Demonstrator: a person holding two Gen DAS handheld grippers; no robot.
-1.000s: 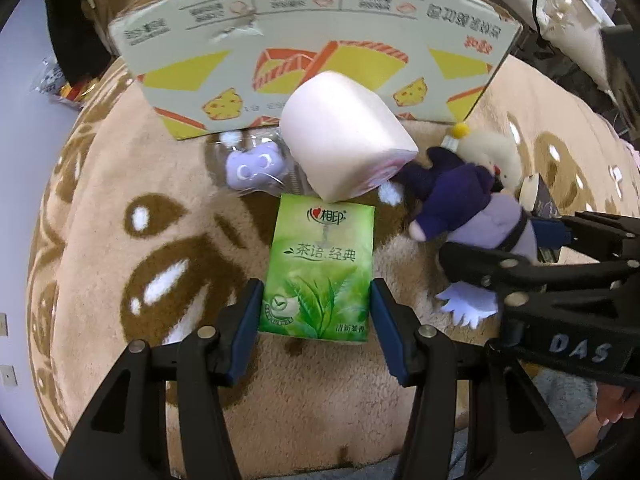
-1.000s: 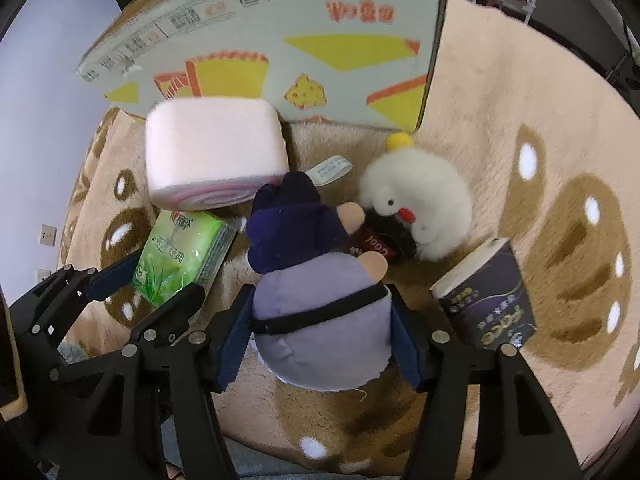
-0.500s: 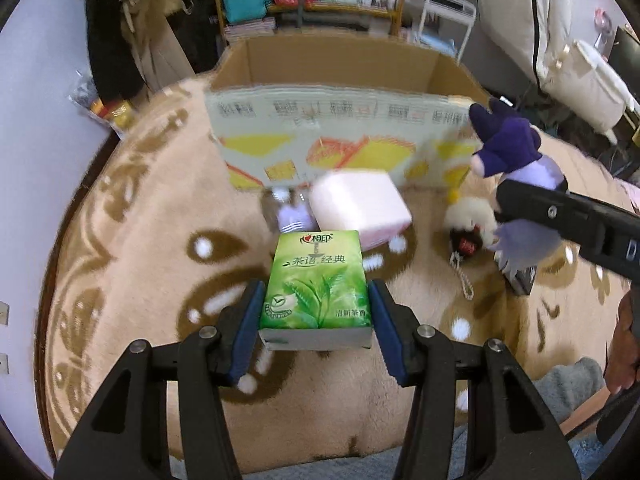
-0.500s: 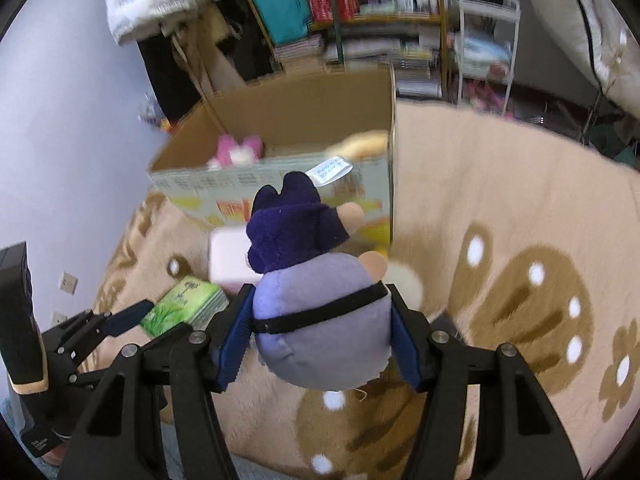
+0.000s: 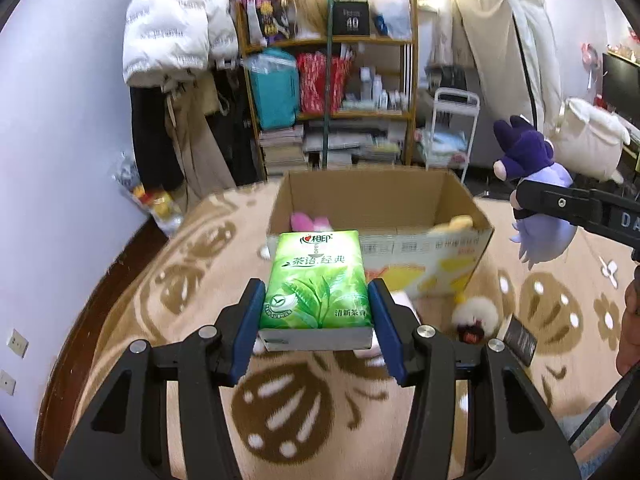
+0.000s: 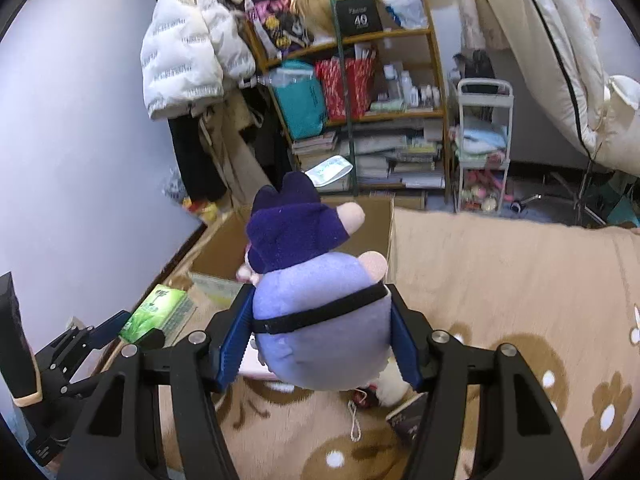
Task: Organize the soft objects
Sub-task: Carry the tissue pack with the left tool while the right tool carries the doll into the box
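Left gripper (image 5: 316, 320) clamped on green tissue pack (image 5: 316, 280), long axis pointing straight ahead at open cardboard box (image 5: 376, 204); box dead ahead, below. Right gripper (image 6: 322, 340) clamped on purple plush (image 6: 316, 280), raised, box ahead-left. Left nearer to box, likely.

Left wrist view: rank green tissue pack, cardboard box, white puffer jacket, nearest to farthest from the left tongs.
1. Green tissue pack: clamped in the left tongs.
2. Cardboard box: just ahead on the rug, open top, slightly right.
3. White puffer jacket: hanging at the far wall, upper left.
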